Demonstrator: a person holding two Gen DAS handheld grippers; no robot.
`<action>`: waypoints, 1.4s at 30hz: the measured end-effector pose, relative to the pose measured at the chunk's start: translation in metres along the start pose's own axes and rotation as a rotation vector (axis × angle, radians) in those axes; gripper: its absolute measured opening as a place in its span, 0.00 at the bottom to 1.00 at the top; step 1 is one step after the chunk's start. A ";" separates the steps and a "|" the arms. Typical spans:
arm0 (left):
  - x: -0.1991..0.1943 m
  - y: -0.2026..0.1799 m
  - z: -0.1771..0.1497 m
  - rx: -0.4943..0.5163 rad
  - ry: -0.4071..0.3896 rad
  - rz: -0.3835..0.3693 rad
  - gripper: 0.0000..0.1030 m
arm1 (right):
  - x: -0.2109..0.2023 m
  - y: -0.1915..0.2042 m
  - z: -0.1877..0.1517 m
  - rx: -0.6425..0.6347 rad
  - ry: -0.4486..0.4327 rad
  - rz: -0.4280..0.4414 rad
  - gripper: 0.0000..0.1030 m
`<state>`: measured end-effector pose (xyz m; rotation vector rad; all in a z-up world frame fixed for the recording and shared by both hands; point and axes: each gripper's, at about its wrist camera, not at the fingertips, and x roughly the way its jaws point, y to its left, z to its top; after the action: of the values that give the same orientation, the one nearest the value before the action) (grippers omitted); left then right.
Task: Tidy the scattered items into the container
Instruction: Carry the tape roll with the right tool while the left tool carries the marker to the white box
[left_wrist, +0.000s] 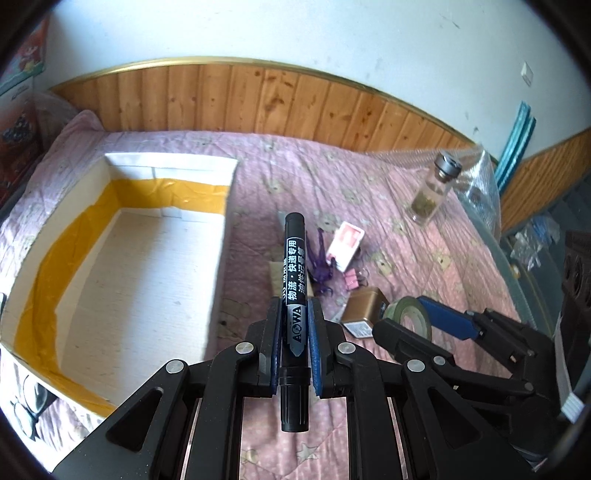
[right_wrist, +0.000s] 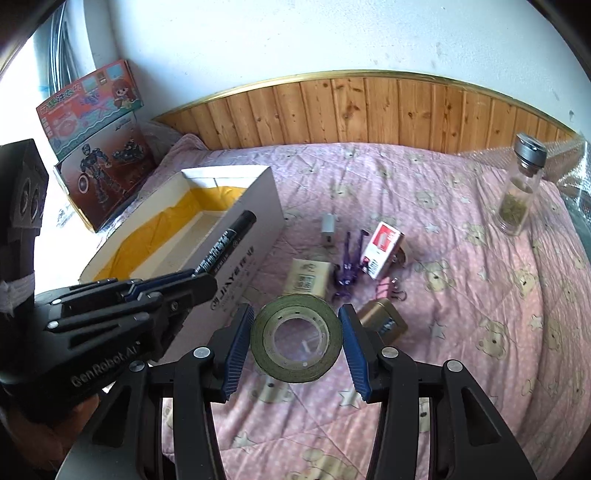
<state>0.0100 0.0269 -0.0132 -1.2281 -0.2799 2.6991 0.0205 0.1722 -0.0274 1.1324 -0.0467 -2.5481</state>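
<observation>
My left gripper (left_wrist: 293, 314) is shut on a black marker (left_wrist: 293, 280), held above the bed just right of the open white box with yellow tape inside (left_wrist: 110, 251). In the right wrist view the left gripper (right_wrist: 192, 275) and marker (right_wrist: 225, 240) hang beside the box (right_wrist: 255, 229). My right gripper (right_wrist: 295, 325) is shut on a green tape roll (right_wrist: 295, 338), its pads (right_wrist: 236, 339) on both sides; the roll also shows in the left wrist view (left_wrist: 408, 315). Scattered on the pink quilt: red-white card box (right_wrist: 382, 249), purple toy (right_wrist: 345, 271), tan box (right_wrist: 308, 282), gold tin (right_wrist: 382, 319), pink binder clips (right_wrist: 388, 286), white charger (right_wrist: 328, 225).
A glass jar with a grey lid (right_wrist: 521, 188) stands at the right on the quilt. Toy boxes (right_wrist: 99, 162) lean against the wall behind the container. A wood-panelled wall (right_wrist: 369, 110) runs along the far edge of the bed. Bubble wrap (left_wrist: 476, 184) lies at the right edge.
</observation>
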 end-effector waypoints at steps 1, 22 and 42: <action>-0.004 0.005 0.002 -0.013 -0.007 -0.001 0.12 | 0.000 0.004 0.001 -0.003 -0.002 0.002 0.48; -0.072 0.108 0.038 -0.224 -0.146 -0.014 0.12 | 0.006 0.099 0.045 -0.143 -0.048 0.111 0.47; -0.023 0.181 0.073 -0.323 -0.023 0.031 0.13 | 0.067 0.152 0.094 -0.240 0.018 0.184 0.47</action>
<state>-0.0432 -0.1614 0.0076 -1.2878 -0.7304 2.7727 -0.0435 -0.0026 0.0147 1.0090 0.1492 -2.3088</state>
